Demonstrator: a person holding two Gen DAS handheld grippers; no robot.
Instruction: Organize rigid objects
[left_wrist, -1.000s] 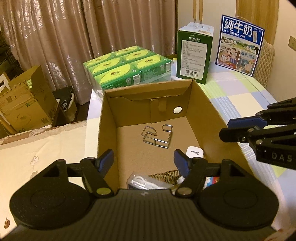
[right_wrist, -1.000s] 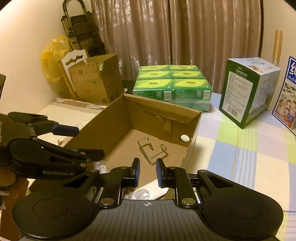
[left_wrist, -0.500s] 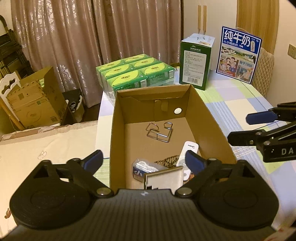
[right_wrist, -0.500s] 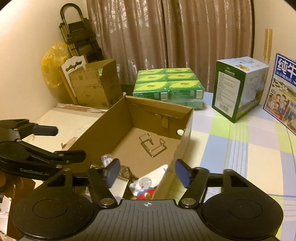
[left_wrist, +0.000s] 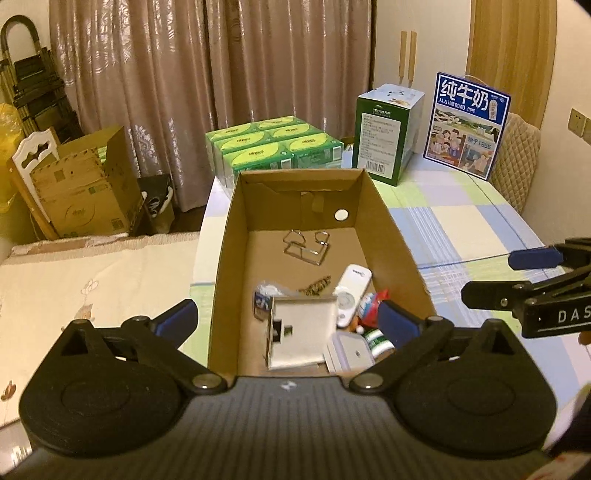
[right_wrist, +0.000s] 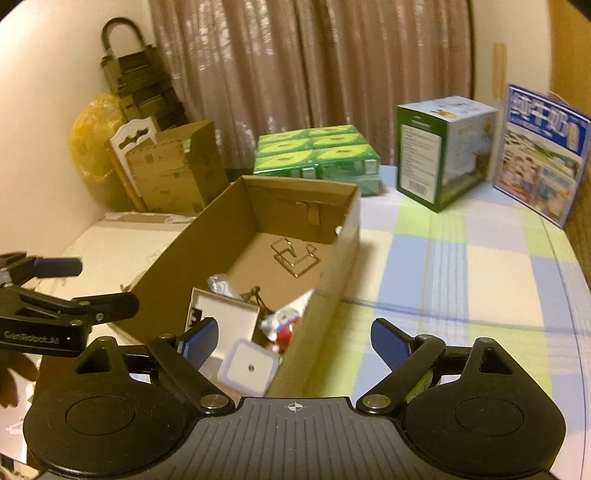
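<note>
Flanking cardboard box (left_wrist: 391, 229) rims: both opening tools

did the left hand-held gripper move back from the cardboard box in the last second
Yes. The left hand-held gripper has pulled back: the cardboard box looks smaller and farther, its near contents now visible. Its jaws are opening, empty.

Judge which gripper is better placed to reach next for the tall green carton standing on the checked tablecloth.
Right, probably. The right gripper is over the tablecloth side of the brown cardboard box, nearer the tall green carton. The left gripper, jaws opening and empty too, looks straight down into the box.
</note>
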